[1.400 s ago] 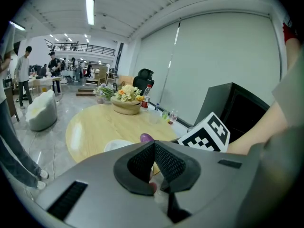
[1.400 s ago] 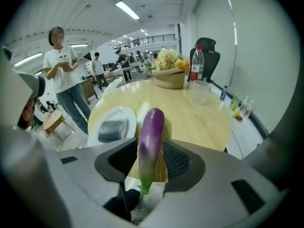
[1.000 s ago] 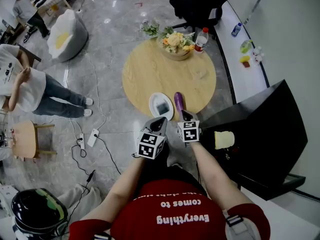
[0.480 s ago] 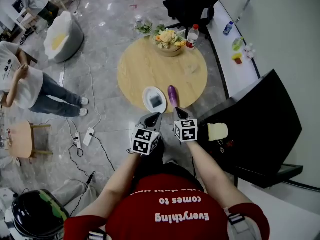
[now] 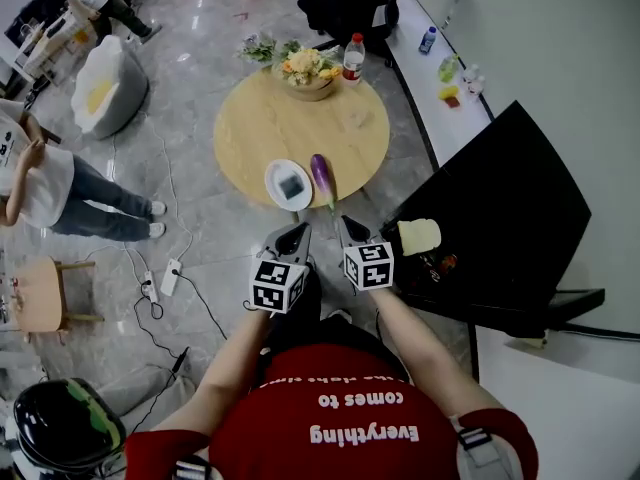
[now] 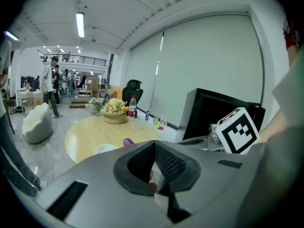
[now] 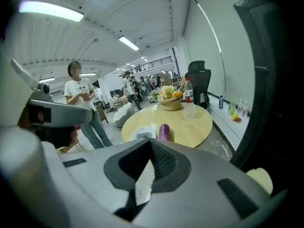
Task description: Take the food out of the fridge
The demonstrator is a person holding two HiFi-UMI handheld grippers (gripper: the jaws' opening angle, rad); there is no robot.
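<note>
A purple eggplant (image 5: 322,178) lies on the round wooden table (image 5: 340,133) beside a white plate (image 5: 288,184); the right gripper view shows this eggplant (image 7: 164,132) and plate (image 7: 143,133) too. The black fridge (image 5: 500,218) stands open at the right, with a pale yellow food item (image 5: 418,236) at its front. The same pale food (image 7: 260,179) sits low right in the right gripper view. My left gripper (image 5: 293,233) and right gripper (image 5: 347,226) hang side by side over the floor, short of the table. Both are shut with nothing held, seen also in the left gripper (image 6: 156,175) and right gripper (image 7: 147,167) views.
A flower bowl (image 5: 305,73) and a bottle (image 5: 352,58) stand at the table's far edge. A person in a white shirt (image 5: 50,193) stands at the left. A beanbag (image 5: 100,83), a black office chair (image 5: 345,3), a power strip with cables (image 5: 160,278) and a small stool (image 5: 40,293) are around.
Both grippers have drawn back from the table's edge and the eggplant, and risen. The view has swung right, so more of the fridge shows.
</note>
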